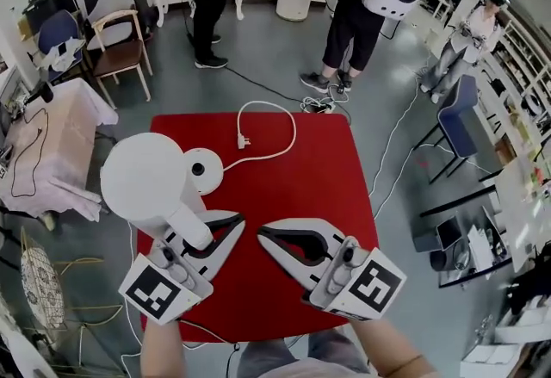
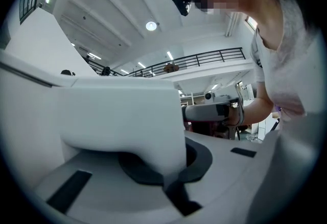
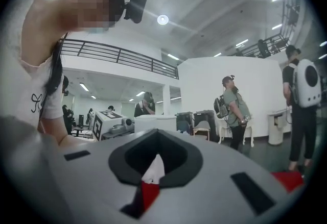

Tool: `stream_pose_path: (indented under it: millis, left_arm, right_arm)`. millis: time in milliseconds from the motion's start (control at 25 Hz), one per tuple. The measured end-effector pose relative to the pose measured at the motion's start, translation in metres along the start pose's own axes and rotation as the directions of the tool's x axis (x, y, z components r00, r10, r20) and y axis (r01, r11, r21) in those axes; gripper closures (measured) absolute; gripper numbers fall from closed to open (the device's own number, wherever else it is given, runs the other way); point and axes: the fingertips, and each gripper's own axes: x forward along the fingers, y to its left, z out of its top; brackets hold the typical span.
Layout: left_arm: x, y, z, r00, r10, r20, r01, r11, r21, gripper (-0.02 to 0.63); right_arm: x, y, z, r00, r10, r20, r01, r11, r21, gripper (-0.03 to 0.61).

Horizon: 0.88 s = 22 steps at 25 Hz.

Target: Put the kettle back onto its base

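Kettle (image 1: 142,174) at tabletop's (image 1: 301,161) left edge, beside base (image 1: 204,170); left gripper (image 1: 225,226) jaws pinch its handle (image 1: 191,228); right gripper (image 1: 275,240) jaws pressed together.

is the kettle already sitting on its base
No, the base shows bare beside the kettle, which the left gripper holds.

Kettle (image 1: 142,178) over the tabletop's (image 1: 318,178) left edge, in the left gripper (image 1: 211,234) at near-left. Base (image 1: 205,170) on the tabletop, just right of the kettle. Cord (image 1: 288,144) runs right from the base and loops toward the far edge; plug (image 1: 244,142) lies behind the base. Right gripper (image 1: 275,240) is just right of the left gripper. Chair (image 1: 120,49) on the floor, far-left.
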Motion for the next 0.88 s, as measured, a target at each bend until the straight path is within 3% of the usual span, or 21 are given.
stream_pose_path:
  millis: [440,880]
  left_arm:
    - [0.046,0.055,-0.051,0.994,-0.061,0.088,0.064,0.998,-0.030,0.606]
    - [0.084,0.078,-0.076,0.995,-0.081,0.064,0.079,0.996,0.033,0.606]
  right_arm:
    - [-0.003,-0.033,-0.038,0.992,-0.115,-0.059,0.114,0.993,-0.015,0.571]
    - [-0.018,-0.051,-0.056,0.979,-0.181,-0.093,0.180,0.983,-0.025,0.571]
